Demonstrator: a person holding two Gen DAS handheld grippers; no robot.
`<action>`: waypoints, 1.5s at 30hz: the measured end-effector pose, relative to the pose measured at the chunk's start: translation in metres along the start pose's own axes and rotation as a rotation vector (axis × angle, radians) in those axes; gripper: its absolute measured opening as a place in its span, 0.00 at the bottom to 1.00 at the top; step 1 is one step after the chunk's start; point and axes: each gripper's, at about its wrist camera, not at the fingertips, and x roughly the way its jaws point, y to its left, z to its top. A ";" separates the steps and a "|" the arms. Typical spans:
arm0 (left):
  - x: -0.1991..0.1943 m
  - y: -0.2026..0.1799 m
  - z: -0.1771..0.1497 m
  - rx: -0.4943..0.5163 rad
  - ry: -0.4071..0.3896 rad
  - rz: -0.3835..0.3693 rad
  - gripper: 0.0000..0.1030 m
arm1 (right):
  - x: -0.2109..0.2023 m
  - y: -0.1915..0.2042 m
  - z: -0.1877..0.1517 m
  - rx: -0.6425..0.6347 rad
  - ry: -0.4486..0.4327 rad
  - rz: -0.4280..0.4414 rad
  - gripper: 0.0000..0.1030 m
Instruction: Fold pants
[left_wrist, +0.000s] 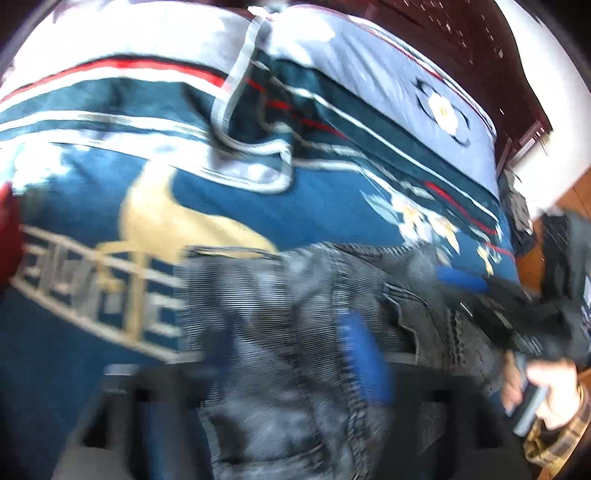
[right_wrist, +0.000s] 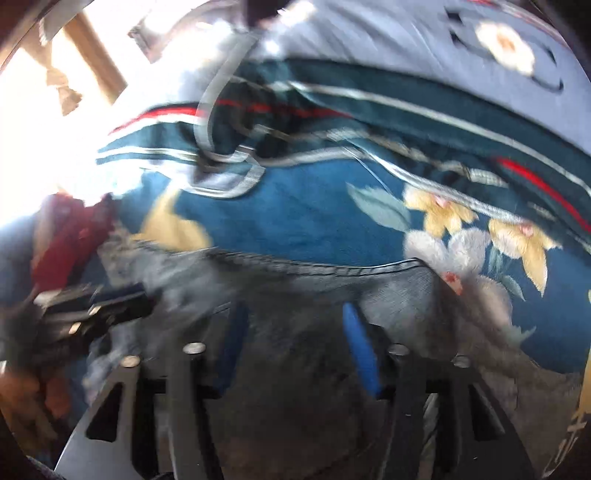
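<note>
Jeans (left_wrist: 295, 332) of dark grey washed denim are lying on the bed, spread over a blue blanket (left_wrist: 229, 206) printed with flowers and a gold pattern, at the near edge below both cameras. Blur is smearing both views, so the exact lay of the cloth is hard to read, but a stitched hem or waistband edge (right_wrist: 314, 264) is running across the blanket in the right wrist view, and the denim below it is looking doubled rather than stretched out full length.

Both tools are standing with their blue pads apart. The left hand-held gripper (left_wrist: 295, 369) is hanging wide above the jeans with denim under its pads, not pinched. The right hand-held gripper (right_wrist: 295, 350) is sitting partly spread over the same cloth, also holding nothing. A hand (left_wrist: 546, 391) in a plaid cuff is carrying the right tool at the edge of the left view.

Judging by this, one fold seems laid down and let go. What seems left is at least another fold to shorten the bundle, then smoothing; how many folds are done I cannot tell.
</note>
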 end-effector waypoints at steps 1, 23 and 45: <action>-0.010 0.005 -0.001 -0.009 -0.027 0.008 0.86 | -0.011 0.010 -0.007 -0.023 -0.013 0.027 0.63; 0.010 0.057 -0.016 -0.208 0.096 -0.023 0.86 | 0.020 0.164 -0.104 -0.520 0.035 0.026 0.66; 0.017 0.077 -0.001 -0.346 0.066 -0.089 0.86 | 0.004 0.156 -0.089 -0.492 -0.129 -0.104 0.16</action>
